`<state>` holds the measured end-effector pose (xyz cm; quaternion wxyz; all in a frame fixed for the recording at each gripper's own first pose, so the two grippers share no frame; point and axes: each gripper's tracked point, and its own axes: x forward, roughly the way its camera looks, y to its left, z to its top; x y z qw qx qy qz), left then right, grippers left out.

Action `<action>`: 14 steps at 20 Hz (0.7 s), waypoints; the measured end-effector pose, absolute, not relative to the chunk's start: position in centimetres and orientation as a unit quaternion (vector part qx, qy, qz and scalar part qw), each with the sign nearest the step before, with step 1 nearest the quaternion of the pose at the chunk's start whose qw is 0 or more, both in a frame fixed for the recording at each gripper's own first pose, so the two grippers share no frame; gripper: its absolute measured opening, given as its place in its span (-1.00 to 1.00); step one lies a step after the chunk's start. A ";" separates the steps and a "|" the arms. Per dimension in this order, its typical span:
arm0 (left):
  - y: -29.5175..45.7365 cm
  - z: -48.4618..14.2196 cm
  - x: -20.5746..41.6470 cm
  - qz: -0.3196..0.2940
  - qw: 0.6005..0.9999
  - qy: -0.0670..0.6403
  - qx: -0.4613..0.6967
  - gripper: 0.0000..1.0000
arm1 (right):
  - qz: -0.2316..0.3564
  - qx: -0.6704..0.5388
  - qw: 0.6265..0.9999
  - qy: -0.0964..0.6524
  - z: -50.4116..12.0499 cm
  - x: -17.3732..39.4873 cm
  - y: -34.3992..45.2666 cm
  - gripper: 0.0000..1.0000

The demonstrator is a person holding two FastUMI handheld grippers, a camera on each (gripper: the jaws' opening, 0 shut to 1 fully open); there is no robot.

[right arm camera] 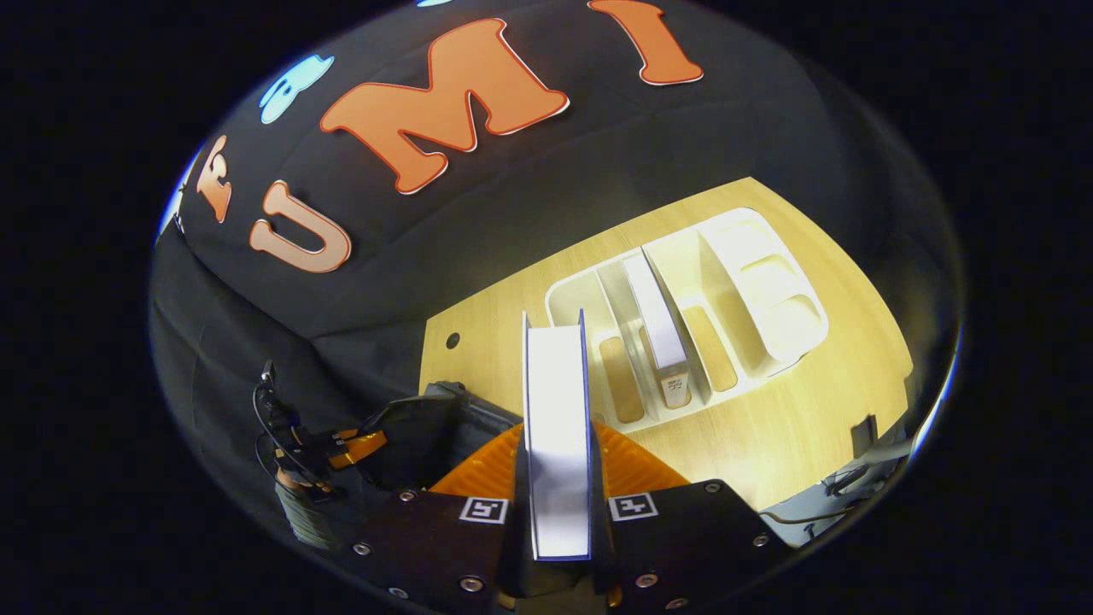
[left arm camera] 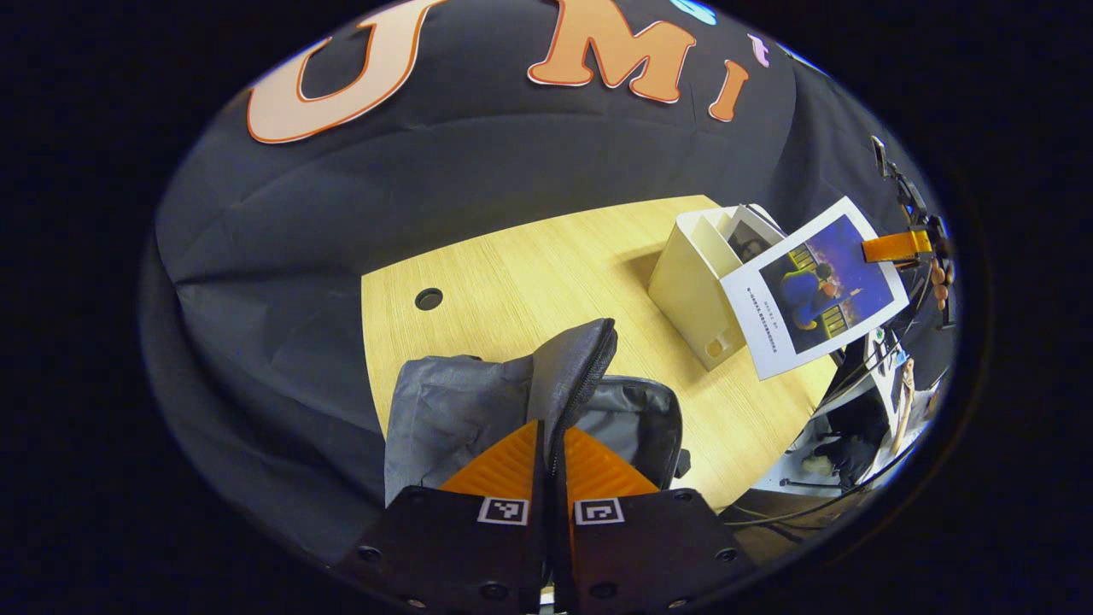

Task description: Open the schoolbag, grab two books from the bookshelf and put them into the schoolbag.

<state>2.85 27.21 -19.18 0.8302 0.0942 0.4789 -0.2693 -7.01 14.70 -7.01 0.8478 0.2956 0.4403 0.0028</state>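
Black cloth wall (left arm camera: 478, 171) hangs behind a pale wooden tabletop (left arm camera: 529, 273), with a round hole (left arm camera: 429, 299) near its far corner.

There are two books: one book (right arm camera: 557, 427) is held up above the tabletop (right arm camera: 768, 444), and a second book (right arm camera: 657, 320) stands in the bookshelf (right arm camera: 768, 290) near the tabletop's far edge. There is one bookshelf with four compartments, one grey schoolbag (left arm camera: 452, 410) at the near edge, and one round hole (left arm camera: 429, 298) in the tabletop.
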 end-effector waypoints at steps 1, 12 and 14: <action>27.2 -19.1 2.7 -0.269 0.830 0.479 0.095 -0.81 | 0.012 0.309 0.846 0.434 -6.6 -7.2 15.6 -0.43; 28.0 -18.4 2.7 -0.239 0.850 0.462 0.086 -0.81 | 0.101 0.366 0.797 0.470 -12.5 -7.8 28.0 -0.44; 28.3 -18.3 2.8 -0.227 0.856 0.456 0.089 -0.81 | 0.107 0.364 0.799 0.467 -13.7 -7.4 29.7 -0.43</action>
